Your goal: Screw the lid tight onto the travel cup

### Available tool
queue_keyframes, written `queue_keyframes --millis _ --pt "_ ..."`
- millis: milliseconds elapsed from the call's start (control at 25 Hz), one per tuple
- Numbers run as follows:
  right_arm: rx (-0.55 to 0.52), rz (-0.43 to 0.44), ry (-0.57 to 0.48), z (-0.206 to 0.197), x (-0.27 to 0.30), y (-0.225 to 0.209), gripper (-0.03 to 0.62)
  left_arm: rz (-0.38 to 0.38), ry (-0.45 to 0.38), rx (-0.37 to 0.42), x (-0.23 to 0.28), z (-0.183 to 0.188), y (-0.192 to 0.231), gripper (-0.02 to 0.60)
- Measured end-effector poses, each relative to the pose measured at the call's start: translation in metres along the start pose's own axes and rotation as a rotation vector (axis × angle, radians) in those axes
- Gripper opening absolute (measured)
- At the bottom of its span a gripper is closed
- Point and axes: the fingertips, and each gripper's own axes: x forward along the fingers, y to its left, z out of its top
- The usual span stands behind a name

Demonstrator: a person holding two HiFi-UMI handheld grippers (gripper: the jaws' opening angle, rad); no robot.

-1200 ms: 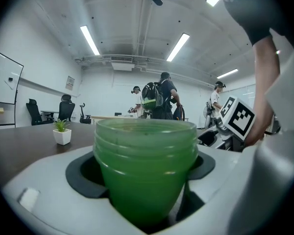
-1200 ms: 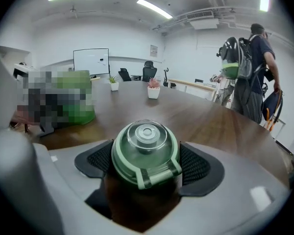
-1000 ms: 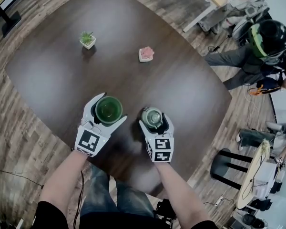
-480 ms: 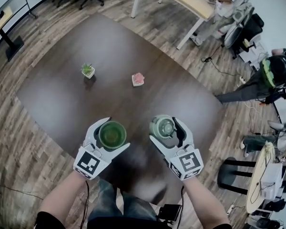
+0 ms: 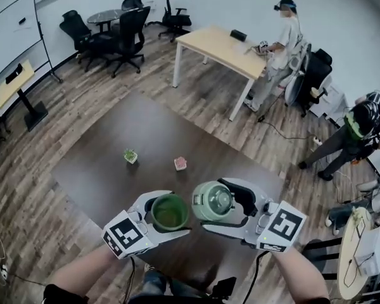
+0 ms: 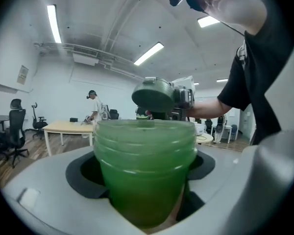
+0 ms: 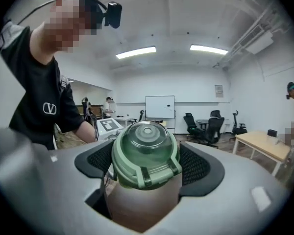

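Note:
My left gripper (image 5: 175, 213) is shut on the translucent green travel cup (image 5: 170, 211), which stands upright and open-topped between its jaws and fills the left gripper view (image 6: 146, 170). My right gripper (image 5: 215, 203) is shut on the pale green lid (image 5: 213, 201) with its clear dome, held just to the right of the cup's rim. In the left gripper view the lid (image 6: 154, 96) hangs tilted, a little beyond and above the cup's rim, apart from it. The lid (image 7: 144, 153) sits centred between the jaws in the right gripper view, dome facing the camera.
Both grippers are raised above the near edge of a dark brown table (image 5: 101, 170). A small potted plant (image 5: 131, 155) and a pink pot (image 5: 180, 163) stand farther back on it. Beyond are a light wooden desk (image 5: 221, 49), office chairs (image 5: 123, 30) and two people (image 5: 282, 37).
Both grippers have risen from low over the table, carrying cup and lid. The lid has turned from facing up to tilted and has come closer to the cup's rim.

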Motion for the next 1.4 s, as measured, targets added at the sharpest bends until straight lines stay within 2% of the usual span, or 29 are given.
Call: queue_keyframes --millis 120,280,560,680,760,920,1040,1160,1320,1400 --pt "-0.031 0.131 -0.009 0.045 -0.007 0.028 0.433 -0.058 0.001 0.044 -0.003 0.039 -0.027 0.416" --pt "-0.110 0.256 0.097 0.064 -0.010 0.064 0.433 -0.112 0.008 0.071 0.005 0.071 -0.058 0.416" --pt "-0.181 0.349 0.198 0.068 -0.010 0.084 0.433 -0.182 0.030 0.090 0.011 0.088 -0.088 0.416" --pt "-0.179 0.384 0.233 0.067 -0.013 0.090 0.433 -0.187 0.039 0.121 0.012 0.092 -0.091 0.416" --pt "-0.190 0.378 0.255 0.066 -0.012 0.090 0.433 -0.177 0.040 0.128 0.012 0.095 -0.090 0.416" --pt "-0.196 0.304 0.243 0.066 -0.009 0.083 0.433 -0.148 0.027 0.104 0.011 0.099 -0.079 0.414" --pt "-0.167 0.204 0.225 0.067 -0.006 0.076 0.433 -0.129 0.021 0.093 0.010 0.102 -0.074 0.414" --pt "-0.088 0.049 0.189 0.068 -0.003 0.072 0.433 -0.106 0.021 0.092 0.009 0.102 -0.071 0.414" --pt "0.060 -0.207 0.124 0.067 -0.001 0.065 0.433 -0.096 0.036 0.087 0.009 0.097 -0.068 0.416" --pt "0.107 -0.295 0.086 0.066 -0.003 0.064 0.433 -0.102 0.039 0.082 0.009 0.095 -0.070 0.416"
